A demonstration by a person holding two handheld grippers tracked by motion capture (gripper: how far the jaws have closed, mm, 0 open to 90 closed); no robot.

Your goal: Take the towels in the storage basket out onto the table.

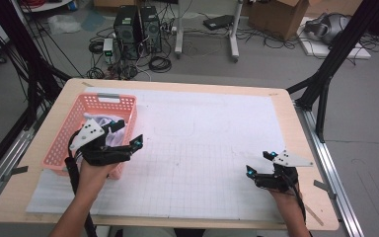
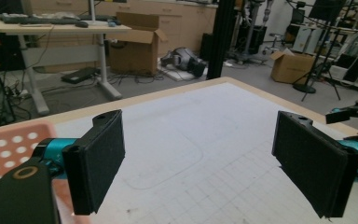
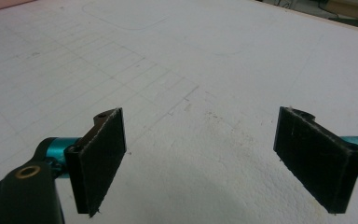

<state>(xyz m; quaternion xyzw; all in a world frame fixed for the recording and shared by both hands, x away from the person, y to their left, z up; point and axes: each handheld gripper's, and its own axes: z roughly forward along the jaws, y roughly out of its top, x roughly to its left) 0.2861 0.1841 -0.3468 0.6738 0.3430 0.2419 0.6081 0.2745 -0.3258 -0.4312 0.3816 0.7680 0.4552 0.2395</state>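
Over the desk (image 1: 281, 111) in the high view, we see the left gripper (image 1: 127, 133) held above the near right corner of a pink basket (image 1: 69, 143), its jaws spread apart with nothing between them. White cloth (image 1: 109, 133) lies inside the basket, directly under and just behind this gripper; we cannot tell whether the jaws touch it. A white gridded mat (image 1: 197, 163) covers the desk to the gripper's right. Well apart from it, on the far right, the right gripper (image 1: 259, 163) hovers low over the mat, its jaws likewise apart and empty.

From the left gripper view, we look along the two black jaws, standing wide open, at bare mat (image 2: 186, 140) ahead. The basket's (image 2: 9, 142) perforated pink wall sits just behind the left-hand jaw. Past the right-hand jaw, the right gripper (image 2: 354, 116) shows at the edge of the picture, well apart. Beyond the desk's far edge stand cardboard boxes (image 2: 135, 42) on the floor.

From the right gripper view, we see its jaws open wide, close above the mat (image 3: 205, 60), with only the white gridded surface between and ahead of them. A sliver of pink basket (image 3: 0, 4) appears far ahead of the left-hand jaw.
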